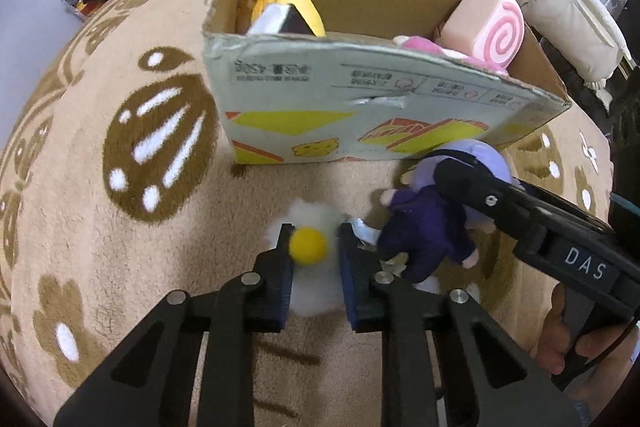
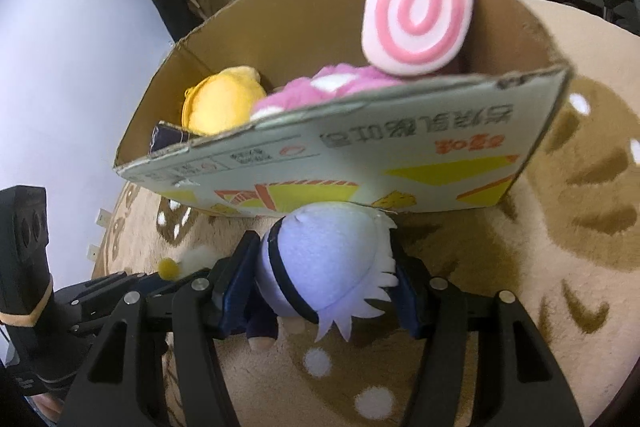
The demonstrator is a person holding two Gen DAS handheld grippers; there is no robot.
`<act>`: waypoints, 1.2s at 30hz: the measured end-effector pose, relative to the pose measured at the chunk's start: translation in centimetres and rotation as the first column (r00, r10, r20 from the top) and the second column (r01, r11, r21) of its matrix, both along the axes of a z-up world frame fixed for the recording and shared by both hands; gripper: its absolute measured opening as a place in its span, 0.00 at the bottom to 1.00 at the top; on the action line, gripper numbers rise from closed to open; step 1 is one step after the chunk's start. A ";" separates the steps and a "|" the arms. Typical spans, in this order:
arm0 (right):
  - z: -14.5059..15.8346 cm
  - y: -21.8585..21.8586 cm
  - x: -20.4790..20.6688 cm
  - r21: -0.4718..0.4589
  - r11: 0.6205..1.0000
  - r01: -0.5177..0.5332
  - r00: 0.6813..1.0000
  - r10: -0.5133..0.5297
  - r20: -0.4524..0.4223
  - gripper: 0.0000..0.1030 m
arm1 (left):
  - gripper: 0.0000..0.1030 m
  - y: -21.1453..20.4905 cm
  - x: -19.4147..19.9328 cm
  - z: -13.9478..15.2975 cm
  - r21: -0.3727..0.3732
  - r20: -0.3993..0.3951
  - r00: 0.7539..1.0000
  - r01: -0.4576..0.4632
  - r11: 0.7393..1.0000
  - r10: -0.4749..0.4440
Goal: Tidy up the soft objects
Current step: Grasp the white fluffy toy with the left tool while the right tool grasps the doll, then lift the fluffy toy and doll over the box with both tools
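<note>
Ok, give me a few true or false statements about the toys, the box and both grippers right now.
1. The left gripper is closed on the fried egg plush. True.
2. The right gripper grips the swirl roll plush. False: it is shut on the purple-haired doll.
3. The swirl roll plush sits in the cardboard box. True.
4. The doll is already inside the box. False: it lies on the rug in front of it.
</note>
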State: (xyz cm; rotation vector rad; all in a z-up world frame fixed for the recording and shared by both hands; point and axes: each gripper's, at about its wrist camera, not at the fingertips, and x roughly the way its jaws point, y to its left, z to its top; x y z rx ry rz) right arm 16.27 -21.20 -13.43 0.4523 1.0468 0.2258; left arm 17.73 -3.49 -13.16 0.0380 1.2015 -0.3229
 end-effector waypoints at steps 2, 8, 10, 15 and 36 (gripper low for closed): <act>0.4 -0.3 -0.2 -0.012 1.000 0.004 1.000 -0.004 0.010 0.62 | 0.13 0.7 0.0 0.4 0.002 0.006 1.000 -0.008 1.000 0.008; 0.5 -0.6 -0.2 -0.006 1.000 0.021 1.000 -0.021 0.009 0.62 | 0.12 1.5 0.2 0.1 0.001 0.018 0.999 -0.032 0.999 0.032; 0.4 -0.6 -0.1 -0.008 1.000 0.021 1.000 -0.021 0.004 0.62 | 0.12 1.7 0.5 -0.3 -0.004 0.008 0.999 -0.046 0.999 0.046; 0.1 -0.3 -0.2 -0.020 1.000 0.015 1.000 -0.015 -0.002 0.62 | 0.11 1.8 0.8 -0.8 -0.007 0.003 0.998 -0.064 0.998 0.064; 1.6 -0.9 -1.0 0.009 1.000 0.022 0.999 -0.023 0.042 0.62 | 0.10 3.7 -0.6 4.2 -0.051 0.166 0.982 -0.088 0.995 0.095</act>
